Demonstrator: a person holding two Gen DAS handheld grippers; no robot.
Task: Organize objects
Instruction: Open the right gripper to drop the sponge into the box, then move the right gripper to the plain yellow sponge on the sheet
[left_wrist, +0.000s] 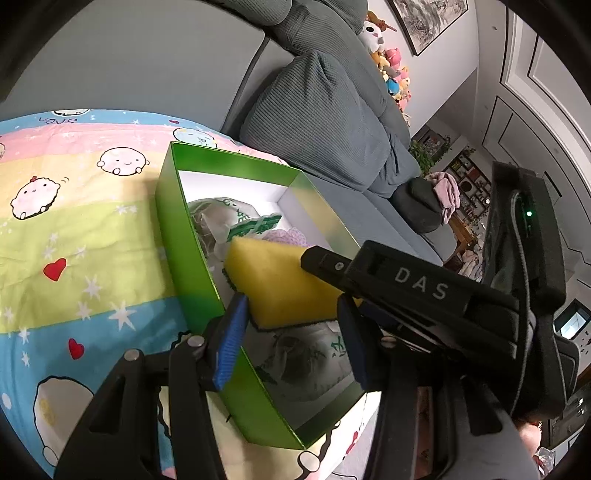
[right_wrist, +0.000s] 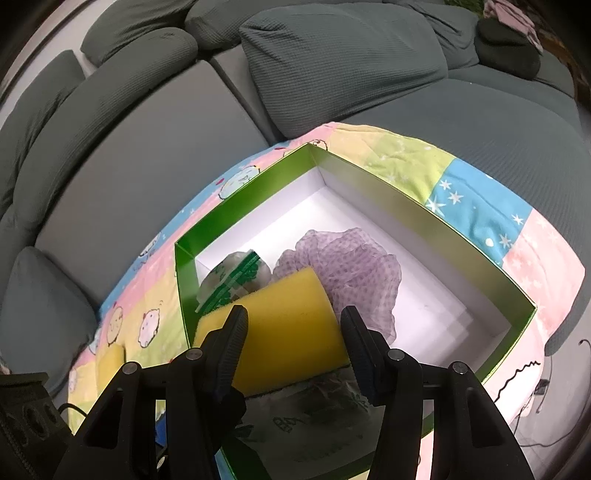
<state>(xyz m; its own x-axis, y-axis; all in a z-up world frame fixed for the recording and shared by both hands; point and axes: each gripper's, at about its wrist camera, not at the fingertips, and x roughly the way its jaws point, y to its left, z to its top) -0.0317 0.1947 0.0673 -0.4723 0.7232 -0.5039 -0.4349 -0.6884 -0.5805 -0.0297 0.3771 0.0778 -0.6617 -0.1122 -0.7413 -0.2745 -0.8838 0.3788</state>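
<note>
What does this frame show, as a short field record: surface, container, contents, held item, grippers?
surface: cartoon-print blanket spread on a grey sofa
container: open green box, white inside
contents: purple mesh puff; printed plastic bags
held item: yellow sponge, over the box
right gripper: closed on the sponge's sides
left gripper: sponge between its fingers; grip cannot be told
outside box: second yellow piece on the blanket

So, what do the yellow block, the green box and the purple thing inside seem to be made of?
Yellow block: likely foam sponge, matte and finely porous, with a dark scouring layer underneath. Green box: probably cardboard, glossy green outside, matte white inside, thin straight walls. Purple thing: looks like ruffled plastic mesh netting, semi-sheer.
</note>
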